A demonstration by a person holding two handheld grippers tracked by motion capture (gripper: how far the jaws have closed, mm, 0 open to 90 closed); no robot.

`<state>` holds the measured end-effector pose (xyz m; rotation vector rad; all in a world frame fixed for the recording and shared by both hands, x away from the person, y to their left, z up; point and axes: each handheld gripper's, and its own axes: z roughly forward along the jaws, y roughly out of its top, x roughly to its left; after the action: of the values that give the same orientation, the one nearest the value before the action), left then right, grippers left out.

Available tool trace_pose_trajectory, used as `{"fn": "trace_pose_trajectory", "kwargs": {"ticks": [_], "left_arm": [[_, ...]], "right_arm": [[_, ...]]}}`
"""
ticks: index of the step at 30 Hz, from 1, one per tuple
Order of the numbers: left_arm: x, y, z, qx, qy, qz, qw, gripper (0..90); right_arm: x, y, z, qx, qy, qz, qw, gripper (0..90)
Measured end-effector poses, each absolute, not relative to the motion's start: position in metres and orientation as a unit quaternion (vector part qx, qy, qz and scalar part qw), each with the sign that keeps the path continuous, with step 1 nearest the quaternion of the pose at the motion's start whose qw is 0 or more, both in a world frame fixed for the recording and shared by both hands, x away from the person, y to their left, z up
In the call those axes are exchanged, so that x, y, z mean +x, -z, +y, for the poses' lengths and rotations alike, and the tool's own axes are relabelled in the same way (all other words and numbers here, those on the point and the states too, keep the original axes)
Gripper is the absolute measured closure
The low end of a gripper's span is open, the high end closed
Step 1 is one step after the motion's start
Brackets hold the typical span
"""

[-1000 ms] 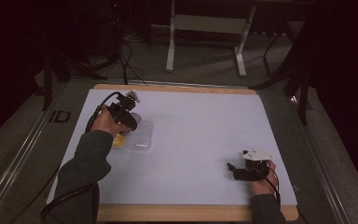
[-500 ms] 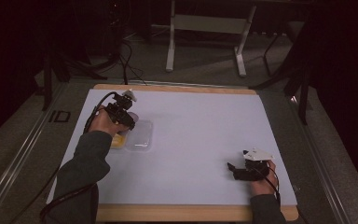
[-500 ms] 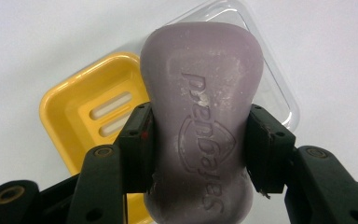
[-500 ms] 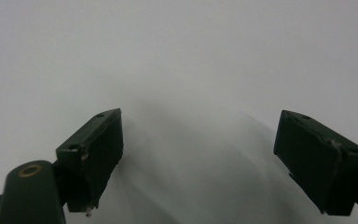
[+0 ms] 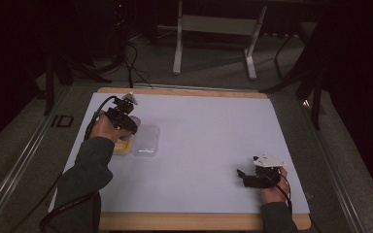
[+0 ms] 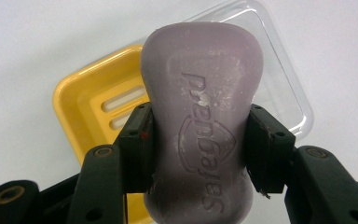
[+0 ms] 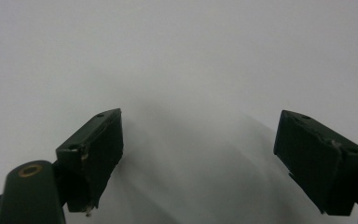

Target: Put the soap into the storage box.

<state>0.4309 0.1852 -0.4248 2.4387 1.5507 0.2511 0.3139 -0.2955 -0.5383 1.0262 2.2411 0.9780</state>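
A mauve soap bar (image 6: 205, 116) with embossed lettering is clamped at its waist between the black jaws of my left gripper (image 6: 198, 149). Beneath it lies a yellow soap dish (image 6: 98, 112) with drain slots, and a clear plastic lid (image 6: 279, 88) rests beside the dish. In the high view the left gripper (image 5: 126, 121) hovers over the dish (image 5: 124, 144) and lid (image 5: 145, 141) at the table's left. My right gripper (image 5: 243, 175) rests low near the front right, jaws (image 7: 200, 154) wide apart over bare white surface.
A white sheet covers the wooden table (image 5: 199, 221). Beyond the far edge stand a metal frame (image 5: 213, 39) and trailing cables (image 5: 131, 63) on the floor. A dark rail runs along the table's left side.
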Motion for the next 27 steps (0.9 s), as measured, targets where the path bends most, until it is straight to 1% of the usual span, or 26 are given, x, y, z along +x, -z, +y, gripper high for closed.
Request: {"fn": "trace_pose_trajectory", "kwargs": {"ticks": [11,27], "left_arm": [[0.432,0.43,0.196,0.816,-0.088,0.558,0.12,49.9],[0.435,0.442,0.201,0.807,-0.082,0.574,0.113,49.9]], "right_arm": [[0.314,0.538,-0.295,0.374,-0.356,0.821,0.243,15.4],[0.314,0.538,-0.295,0.374,-0.355,0.821,0.243,15.4]]}}
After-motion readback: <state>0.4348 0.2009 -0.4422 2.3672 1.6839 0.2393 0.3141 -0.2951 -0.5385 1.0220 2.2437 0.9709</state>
